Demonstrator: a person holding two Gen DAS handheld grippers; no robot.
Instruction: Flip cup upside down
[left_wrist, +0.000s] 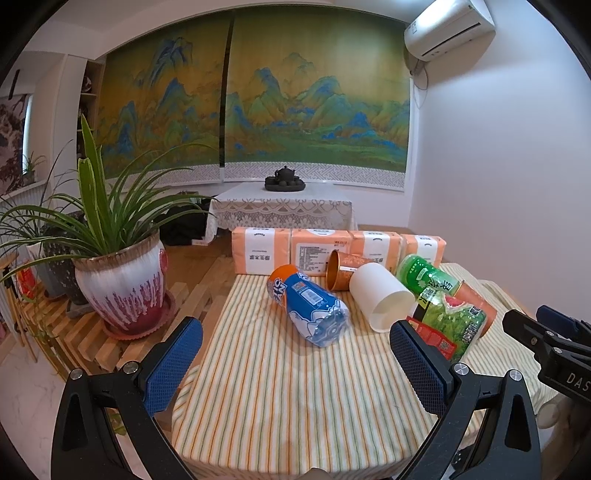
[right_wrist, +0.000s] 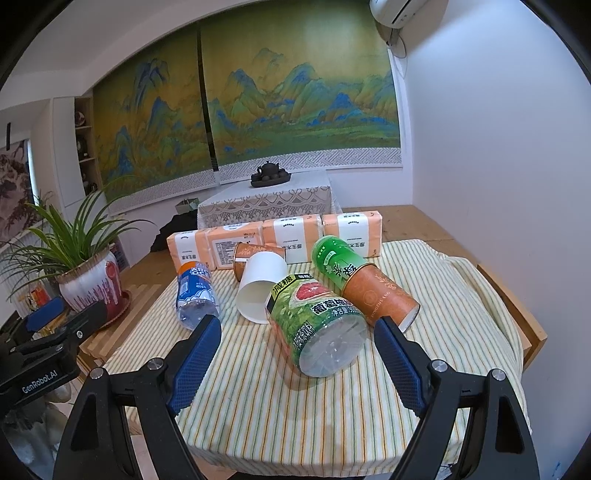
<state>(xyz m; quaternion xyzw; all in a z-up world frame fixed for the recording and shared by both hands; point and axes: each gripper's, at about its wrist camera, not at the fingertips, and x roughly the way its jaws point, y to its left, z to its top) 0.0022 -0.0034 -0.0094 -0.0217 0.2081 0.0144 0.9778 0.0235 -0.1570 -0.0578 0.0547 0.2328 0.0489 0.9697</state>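
Only the right wrist view shows the white cup's (right_wrist: 260, 291) hollow mouth; both grippers' jaws gape empty.

Both grippers (left_wrist: 295, 354) (right_wrist: 297, 363): black frames, blue textured pads (left_wrist: 173, 365), silver screws (left_wrist: 460, 368), "GenRobot.AI" marking.

Left wrist view: low over near edge of striped cloth (left_wrist: 280, 387), facing mural wall (left_wrist: 258, 110), set leftward.
Right wrist view: same facing, further right, nearer the green bottle (right_wrist: 317, 325).
Shared: white cup (left_wrist: 380, 299), bottles, tissue packs (right_wrist: 273, 236).
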